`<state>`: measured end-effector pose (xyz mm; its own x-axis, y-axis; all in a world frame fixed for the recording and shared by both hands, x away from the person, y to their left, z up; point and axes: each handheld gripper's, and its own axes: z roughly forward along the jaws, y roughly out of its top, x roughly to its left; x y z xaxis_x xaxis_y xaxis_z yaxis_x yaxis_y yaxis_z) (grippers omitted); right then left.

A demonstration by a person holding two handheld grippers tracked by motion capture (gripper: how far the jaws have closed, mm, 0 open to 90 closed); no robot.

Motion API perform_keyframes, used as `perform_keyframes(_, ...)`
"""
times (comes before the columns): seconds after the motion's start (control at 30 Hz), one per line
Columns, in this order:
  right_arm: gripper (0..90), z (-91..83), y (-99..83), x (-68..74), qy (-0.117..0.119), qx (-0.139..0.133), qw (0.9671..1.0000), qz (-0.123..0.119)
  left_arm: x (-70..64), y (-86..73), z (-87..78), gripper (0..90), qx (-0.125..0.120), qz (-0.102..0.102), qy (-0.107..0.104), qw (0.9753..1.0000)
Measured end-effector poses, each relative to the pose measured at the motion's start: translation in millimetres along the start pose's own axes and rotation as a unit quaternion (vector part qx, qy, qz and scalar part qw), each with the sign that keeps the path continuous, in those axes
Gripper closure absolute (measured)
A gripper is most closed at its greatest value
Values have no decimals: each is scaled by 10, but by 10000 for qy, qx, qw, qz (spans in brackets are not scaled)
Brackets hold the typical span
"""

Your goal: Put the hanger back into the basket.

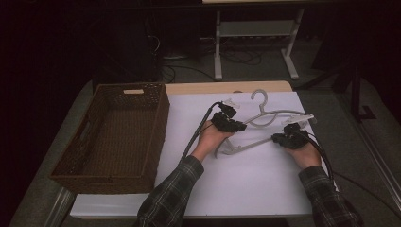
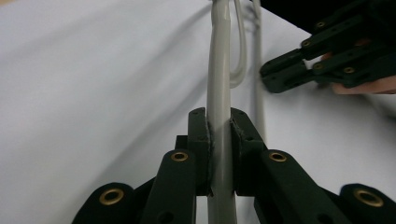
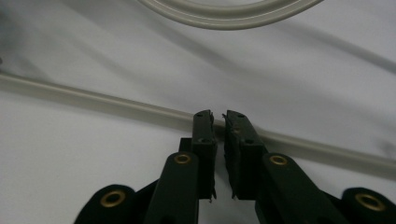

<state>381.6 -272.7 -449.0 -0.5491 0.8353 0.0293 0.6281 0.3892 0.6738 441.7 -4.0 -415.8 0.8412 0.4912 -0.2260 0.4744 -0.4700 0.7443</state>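
A pale grey plastic hanger (image 1: 276, 113) lies on the white-covered table (image 1: 246, 189), hook pointing away from me. My left gripper (image 1: 241, 126) holds the hanger's left arm. In the left gripper view the gripper (image 2: 219, 126) is shut on the hanger's bar (image 2: 218, 70), which runs straight up between the jaws. My right gripper (image 1: 275, 138) sits at the hanger's lower bar, near its right end. In the right gripper view the gripper (image 3: 218, 116) has its jaws nearly together with nothing between them, and the bar (image 3: 93, 100) runs crosswise just past the tips. The right gripper (image 2: 267, 77) also appears across the hanger.
A large brown wicker basket (image 1: 161, 123), with nothing in it, stands on the left of the table, close to my left forearm. Beyond the far edge are a desk frame's legs (image 1: 217, 47) and cables on the dark floor.
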Motion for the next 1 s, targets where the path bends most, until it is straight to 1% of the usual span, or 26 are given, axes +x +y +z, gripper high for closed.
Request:
perform_keyframes(0.07, 710, -38, 12, 4, 8, -132, 9999, 12, 16, 12, -48, 816, -34, 1, 32, 10000)
perform_keyframes(0.2, 542, -130, 25, 23, 13, -337, 9994, 54, 9, 39, -127, 821, -114, 29, 135, 9998)
perform_keyframes(0.27, 454, -182, 27, 40, 27, -424, 9991, 82, 8, 60, -172, 822, -167, 39, 178, 9997)
perform_keyframes(0.33, 349, -242, 28, 53, 72, -529, 9985, 114, 8, 78, -208, 822, -175, 63, 206, 9996)
perform_keyframes(0.4, 266, -278, 24, 62, 97, -590, 9981, 136, 3, 99, -253, 822, -191, 79, 255, 9995)
perform_keyframes(0.47, 187, -313, 18, 83, 39, -665, 9977, 141, 0, 124, -310, 822, -200, 92, 290, 9993)
perform_keyframes(0.53, 153, -341, 13, 105, 20, -675, 9977, 106, 0, 153, -368, 822, -236, 85, 322, 9992)
perform_keyframes(0.6, 147, -377, -5, 131, 22, -679, 9977, 71, -3, 183, -428, 822, -277, 67, 363, 9989)
perform_keyframes(0.67, 147, -420, -33, 154, 13, -776, 9969, 87, -7, 203, -473, 822, -286, 49, 385, 9988)
perform_keyframes(0.77, 128, -477, -68, 192, 79, -845, 9963, 102, -15, 242, -561, 822, -268, 56, 438, 9987)
perform_keyframes(0.87, 106, -525, -120, 244, 192, -885, 9959, 28, -25, 272, -658, 822, -282, 37, 479, 9984)
perform_keyframes(0.93, 90, -550, -152, 279, 264, -900, 9956, -17, -32, 289, -743, 822, -293, 67, 489, 9984)
perform_keyframes(1.0, 89, -560, -169, 301, 291, -884, 9956, -71, -31, 300, -816, 822, -309, 54, 491, 9983)
